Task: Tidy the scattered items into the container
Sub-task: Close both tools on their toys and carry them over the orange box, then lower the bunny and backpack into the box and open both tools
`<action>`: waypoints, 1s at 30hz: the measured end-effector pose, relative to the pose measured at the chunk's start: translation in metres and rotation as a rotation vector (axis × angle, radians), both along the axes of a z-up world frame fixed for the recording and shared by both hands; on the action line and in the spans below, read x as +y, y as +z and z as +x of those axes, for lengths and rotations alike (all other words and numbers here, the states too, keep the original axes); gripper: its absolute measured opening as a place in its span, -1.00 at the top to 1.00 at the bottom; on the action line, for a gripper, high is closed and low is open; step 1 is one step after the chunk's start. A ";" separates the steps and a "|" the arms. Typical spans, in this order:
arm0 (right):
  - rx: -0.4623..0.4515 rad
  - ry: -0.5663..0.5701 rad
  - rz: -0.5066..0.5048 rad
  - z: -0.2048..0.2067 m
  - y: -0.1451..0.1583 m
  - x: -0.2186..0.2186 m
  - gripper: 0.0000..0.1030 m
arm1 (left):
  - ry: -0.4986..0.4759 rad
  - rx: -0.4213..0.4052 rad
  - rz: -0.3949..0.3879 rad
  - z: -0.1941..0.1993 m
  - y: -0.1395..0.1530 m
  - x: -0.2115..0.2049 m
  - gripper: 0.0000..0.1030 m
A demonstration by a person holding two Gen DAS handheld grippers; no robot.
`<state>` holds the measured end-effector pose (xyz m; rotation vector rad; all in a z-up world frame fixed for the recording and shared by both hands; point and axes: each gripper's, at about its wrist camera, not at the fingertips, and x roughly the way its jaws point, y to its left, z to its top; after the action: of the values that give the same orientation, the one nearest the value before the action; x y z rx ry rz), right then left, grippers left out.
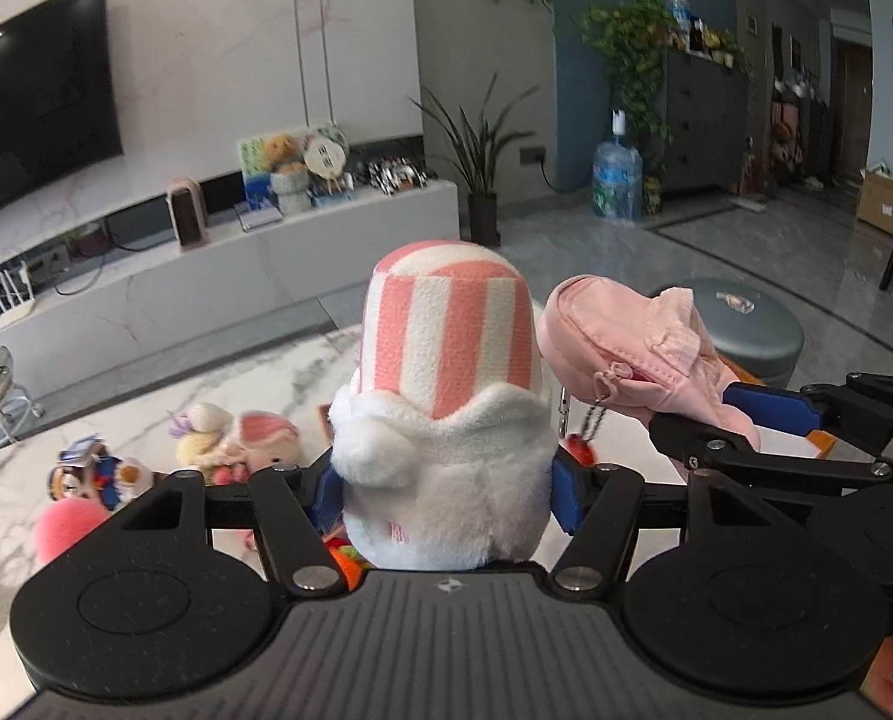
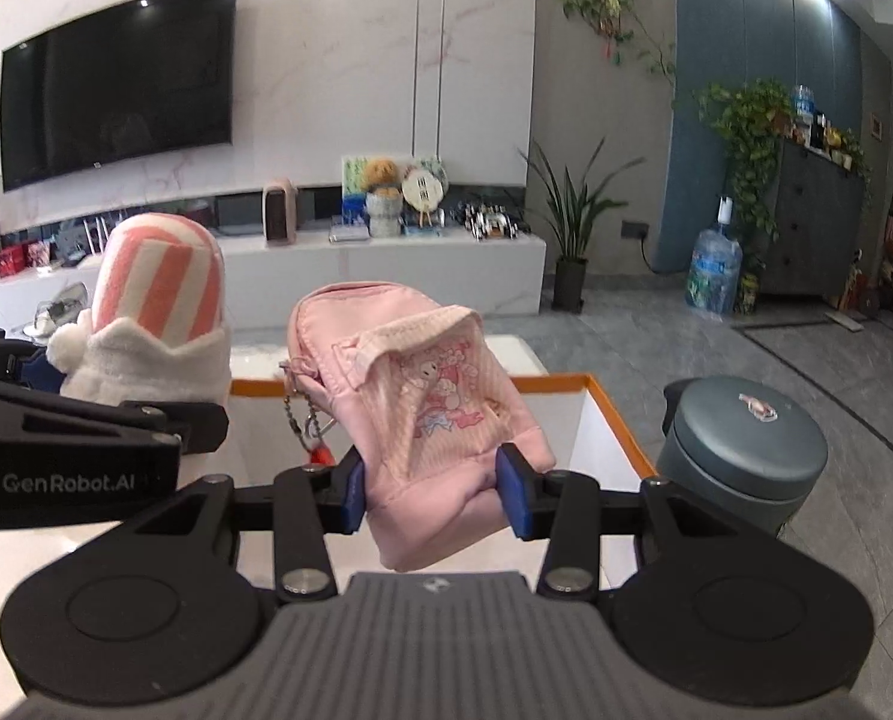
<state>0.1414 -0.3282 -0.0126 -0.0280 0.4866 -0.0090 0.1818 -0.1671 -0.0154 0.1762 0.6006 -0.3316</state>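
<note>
My left gripper [image 1: 446,495] is shut on a pink-and-white striped plush toy [image 1: 449,372] and holds it upright above the marble table [image 1: 146,420]. The plush also shows in the right wrist view [image 2: 158,312]. My right gripper [image 2: 431,495] is shut on a small pink backpack pouch [image 2: 422,402] with a key chain, held above a white container with an orange rim [image 2: 620,420]. The pouch also shows in the left wrist view [image 1: 626,348], right of the plush. Several small plush toys [image 1: 230,438] lie on the table at the left.
A grey round stool [image 2: 746,444] stands right of the container. A white TV bench [image 2: 386,264] with ornaments and a TV [image 2: 116,78] are behind. A potted plant [image 2: 572,222] and water bottle [image 2: 713,270] stand on the floor.
</note>
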 end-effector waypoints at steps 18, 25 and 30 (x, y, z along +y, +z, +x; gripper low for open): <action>0.246 0.060 -0.009 0.079 -0.044 -0.030 0.10 | -0.031 0.176 0.129 0.058 -0.057 -0.027 -0.48; 0.332 0.076 0.012 0.095 -0.060 -0.034 0.10 | -0.039 0.205 0.229 0.066 -0.066 -0.038 -0.50; 0.350 0.075 0.031 0.095 -0.061 -0.036 0.10 | -0.035 0.218 0.255 0.070 -0.069 -0.042 -0.54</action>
<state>0.2363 -0.3639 -0.0732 -0.0172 0.8348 0.0780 0.2513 -0.2086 -0.0839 0.3990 0.8560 -0.3098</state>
